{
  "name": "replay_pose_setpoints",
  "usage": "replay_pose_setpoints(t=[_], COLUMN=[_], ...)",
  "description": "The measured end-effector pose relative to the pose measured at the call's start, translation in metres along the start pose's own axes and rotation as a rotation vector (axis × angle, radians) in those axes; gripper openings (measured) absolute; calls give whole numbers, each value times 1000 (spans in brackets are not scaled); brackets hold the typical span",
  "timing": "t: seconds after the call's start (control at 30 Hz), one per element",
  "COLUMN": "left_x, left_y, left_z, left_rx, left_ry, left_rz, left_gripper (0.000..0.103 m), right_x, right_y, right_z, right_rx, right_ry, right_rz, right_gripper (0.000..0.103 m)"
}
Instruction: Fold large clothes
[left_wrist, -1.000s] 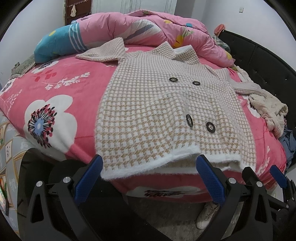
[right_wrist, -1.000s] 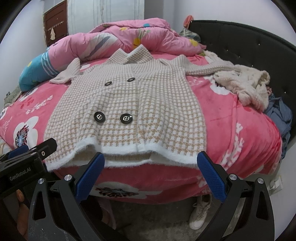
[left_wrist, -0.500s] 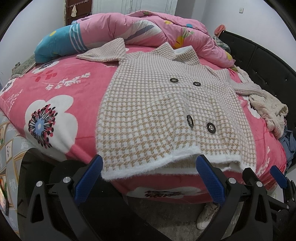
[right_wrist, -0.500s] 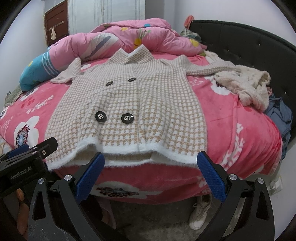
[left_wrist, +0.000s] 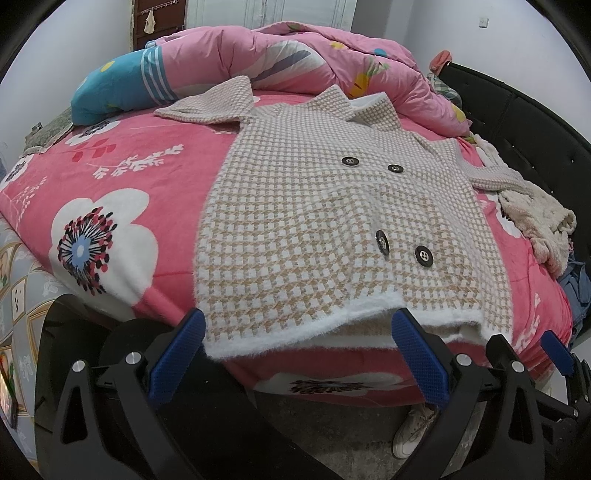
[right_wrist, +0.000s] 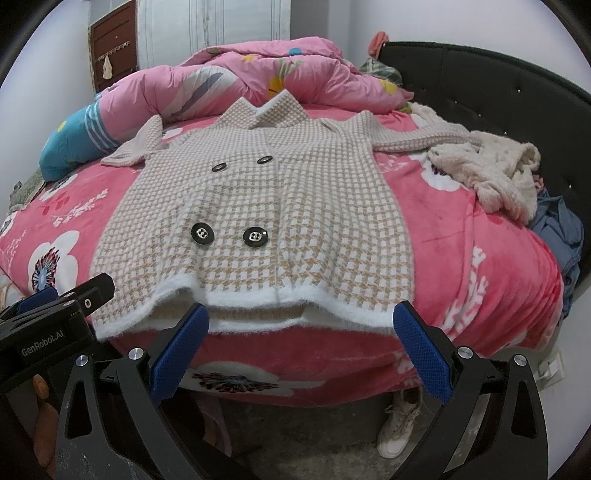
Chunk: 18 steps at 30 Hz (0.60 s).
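A beige and white houndstooth coat (left_wrist: 325, 221) (right_wrist: 258, 206) with black buttons lies flat, front up, on the pink floral bed (left_wrist: 110, 177) (right_wrist: 472, 266), its fluffy white hem at the near edge. One sleeve stretches far left, the other far right. My left gripper (left_wrist: 297, 325) is open just below the hem's left part, holding nothing. My right gripper (right_wrist: 301, 321) is open just below the hem's middle and right part, also holding nothing. The left gripper's body (right_wrist: 55, 325) shows at the lower left of the right wrist view.
A rolled pink quilt (left_wrist: 295, 66) (right_wrist: 258, 77) lies across the far side of the bed. A cream fleece garment (right_wrist: 495, 173) and blue clothes (right_wrist: 557, 236) pile up at the right by the black headboard (right_wrist: 498, 96). A white shoe (right_wrist: 399, 424) rests on the floor.
Both grippers have crept slightly closer to the coat's hem. The coat has not moved.
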<state>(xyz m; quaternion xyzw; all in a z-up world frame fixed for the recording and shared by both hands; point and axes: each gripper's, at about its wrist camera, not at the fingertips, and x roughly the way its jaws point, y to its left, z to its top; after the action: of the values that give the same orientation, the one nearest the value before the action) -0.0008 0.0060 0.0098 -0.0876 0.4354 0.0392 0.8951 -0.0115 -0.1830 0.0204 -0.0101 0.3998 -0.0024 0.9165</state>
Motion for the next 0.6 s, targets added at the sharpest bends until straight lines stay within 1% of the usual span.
replay_pose_setpoints(t=[0.6], left_x=[-2], left_y=[6], left_z=[3], left_rx=[-17], left_ry=[-15], left_rz=[6], left_gripper=[99], right_x=[-7], right_y=[4], right_z=[9], right_rx=[-1], right_ry=[-27], right_rz=[6], right_gripper=[96])
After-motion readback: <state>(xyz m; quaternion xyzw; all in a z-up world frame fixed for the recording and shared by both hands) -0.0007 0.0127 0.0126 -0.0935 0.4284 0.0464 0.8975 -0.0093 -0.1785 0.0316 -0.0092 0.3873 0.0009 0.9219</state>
